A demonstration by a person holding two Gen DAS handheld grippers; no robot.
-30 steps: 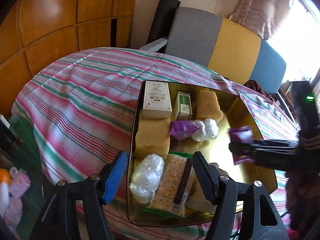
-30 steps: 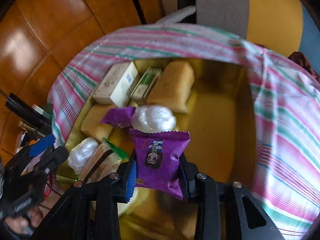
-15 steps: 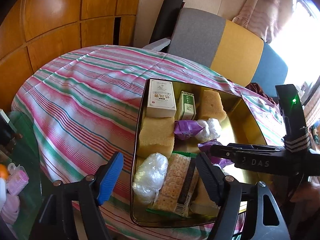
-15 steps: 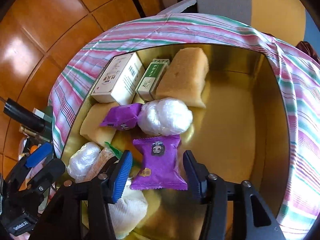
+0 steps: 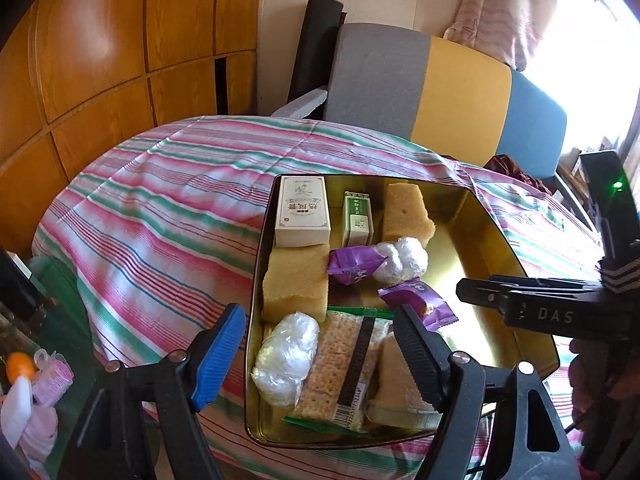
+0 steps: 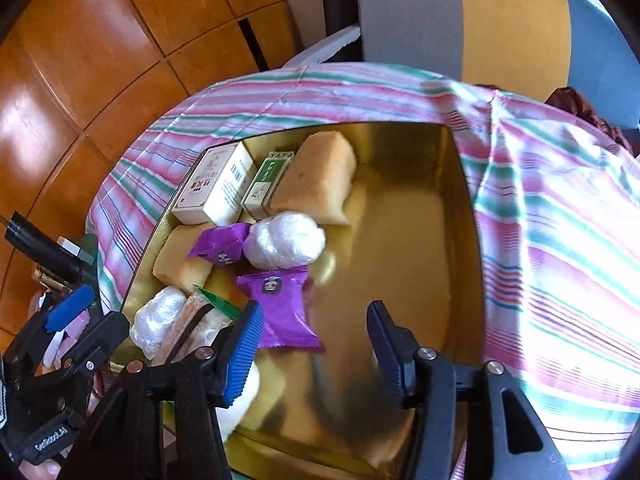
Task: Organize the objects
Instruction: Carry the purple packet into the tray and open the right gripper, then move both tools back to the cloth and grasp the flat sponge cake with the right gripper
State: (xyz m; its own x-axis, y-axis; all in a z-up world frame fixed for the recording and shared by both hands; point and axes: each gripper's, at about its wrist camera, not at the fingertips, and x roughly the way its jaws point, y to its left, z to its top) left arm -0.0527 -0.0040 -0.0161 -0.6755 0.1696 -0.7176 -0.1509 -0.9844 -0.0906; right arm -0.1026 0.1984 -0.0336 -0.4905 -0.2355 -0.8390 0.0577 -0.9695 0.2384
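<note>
Released since a second ago: purple snack packet (image 6: 282,308), then pinched upright in the right gripper (image 6: 316,342), now lying flat on the floor of the gold tray (image 6: 404,248), just ahead of the blue-padded finger and touching neither pad. Right jaws parted, nothing between them but bare tray floor. Left gripper (image 5: 320,350) also spread wide and gripping nothing, jaws just been opening, hovering over the tray's near left corner with the wrapped white bundle (image 5: 286,356) and the cracker pack (image 5: 340,368) in the gap between its fingers, apart from both pads. Behind the released packet, a second purple packet (image 6: 222,246) touching a white wrapped ball (image 6: 286,240). Along the far wall, side by side: white box (image 6: 214,186), green box (image 6: 268,180), yellow sponge block (image 6: 316,180). Another sponge block (image 5: 296,282) against the left wall. Right half of the tray bare. Tray resting on a striped cloth (image 5: 160,216).
</note>
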